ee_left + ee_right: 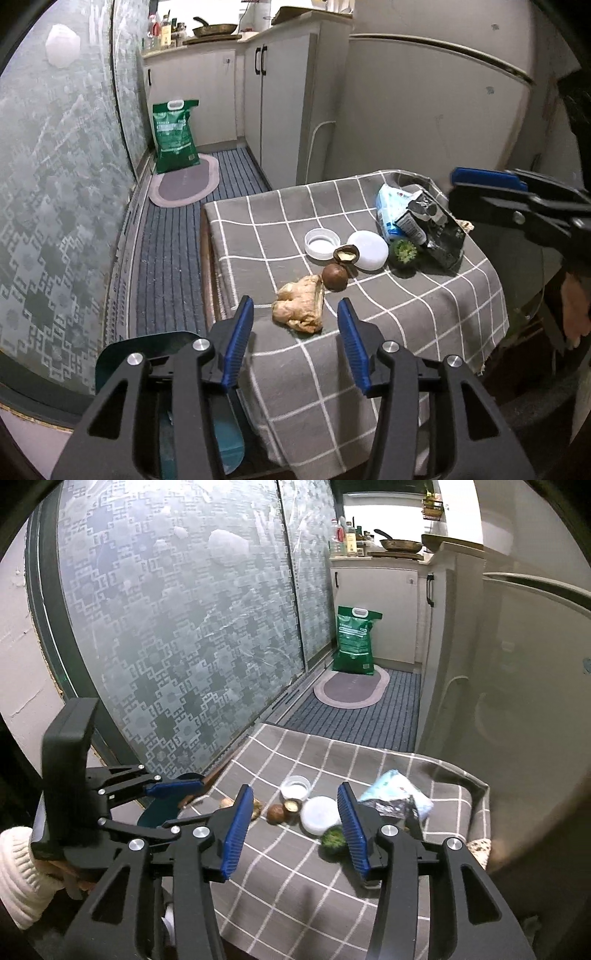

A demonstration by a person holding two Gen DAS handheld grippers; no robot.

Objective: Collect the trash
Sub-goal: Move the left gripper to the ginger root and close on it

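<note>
Trash lies on a grey checked cloth (295,387) over a low table. A ginger piece (300,303) lies just ahead of my open, empty left gripper (295,314). Behind it are a brown nut (334,277), a cracked nut shell (346,254), a white jar lid (322,242), a white round lid (368,250), a green broccoli bit (405,252), a black crumpled wrapper (436,229) and a light blue packet (391,206). My right gripper (295,812) is open and empty above the cloth (295,886), with the broccoli bit (333,840) and round lid (320,815) between its fingers' line of view.
A dark teal bin (147,354) stands at the table's left, below my left gripper. Frosted sliding glass (177,627) runs along the left. A green sack (174,136) and oval mat (184,181) lie on the floor beyond. A white fridge (424,110) stands behind the table.
</note>
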